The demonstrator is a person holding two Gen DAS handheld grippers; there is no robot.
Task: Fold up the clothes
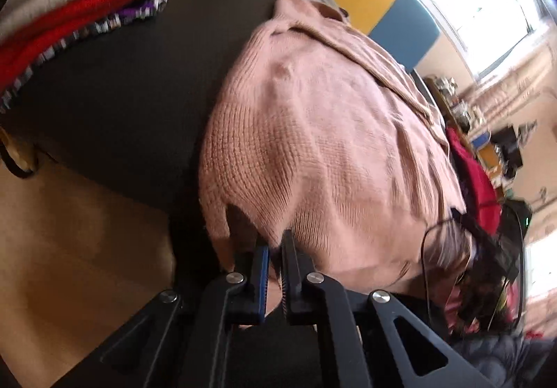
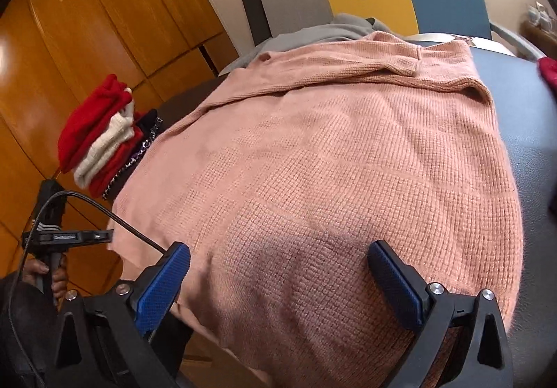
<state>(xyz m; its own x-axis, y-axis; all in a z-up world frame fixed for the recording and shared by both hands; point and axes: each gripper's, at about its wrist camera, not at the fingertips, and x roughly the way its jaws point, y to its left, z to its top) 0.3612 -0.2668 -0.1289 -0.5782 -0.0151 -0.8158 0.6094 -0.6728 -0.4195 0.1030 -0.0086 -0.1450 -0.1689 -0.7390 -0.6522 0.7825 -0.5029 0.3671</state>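
Pink knitted sweater (image 2: 334,158) lay spread over the dark table (image 1: 115,109), its hem hanging past the near edge and a sleeve folded across its upper part toward the far edge. The left gripper (image 1: 275,248) had its jaws pressed together on the sweater's lower corner at the table's near edge, the knit pinched between the blue pads. The right gripper (image 2: 278,269) hovered over the hem with its jaws spread wide and nothing between them, the blue fingers (image 2: 163,280) standing clear above the fabric. In the right wrist view a hand (image 2: 45,276) gripped the handle of the other tool just off the table's left edge, with a black cable running from it. A stack of folded clothes (image 2: 101,140), red and cream, sat at the table's left edge, just beside the sweater. A grey garment (image 2: 313,32) lay at the far edge, partly under the sweater
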